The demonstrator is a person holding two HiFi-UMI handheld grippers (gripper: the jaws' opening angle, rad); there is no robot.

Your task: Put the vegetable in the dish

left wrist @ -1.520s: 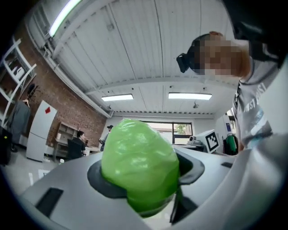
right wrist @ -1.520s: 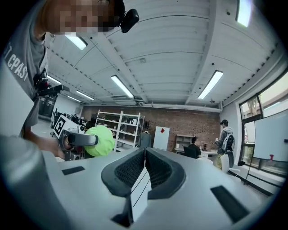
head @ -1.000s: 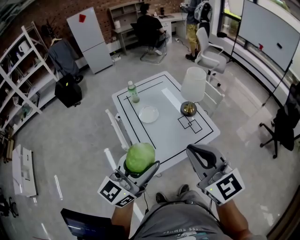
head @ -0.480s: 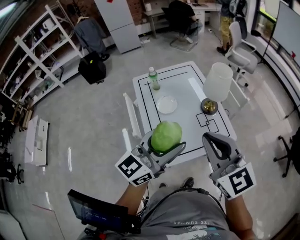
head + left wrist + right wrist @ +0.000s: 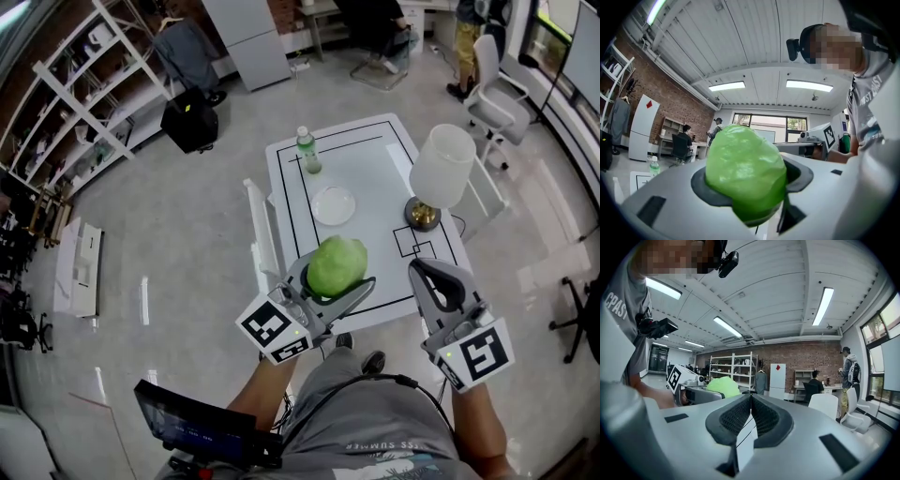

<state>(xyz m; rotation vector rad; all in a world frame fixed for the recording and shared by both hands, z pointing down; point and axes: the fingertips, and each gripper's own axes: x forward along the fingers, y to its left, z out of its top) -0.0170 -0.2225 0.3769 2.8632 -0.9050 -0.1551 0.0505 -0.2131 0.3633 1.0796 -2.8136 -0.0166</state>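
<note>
Nearest the camera, low in the head view, two handheld grippers are seen held out around the near edge of a white table [image 5: 375,169]. A round green vegetable [image 5: 337,262] is pinched between the spread jaws of the left gripper [image 5: 335,281] and is held in the air, not yet set down. Beside it, the right gripper [image 5: 424,272] is carried empty, its jaws pressed together. Farther off, a clear round dish [image 5: 335,204] is seen lying empty near the table's middle, well apart from the vegetable. Beyond it, a bottle [image 5: 307,153] is stood at the far left, and a white-shaded lamp [image 5: 439,173] at the right. The pickup is judged done; carrying to the dish and release are judged left.
</note>
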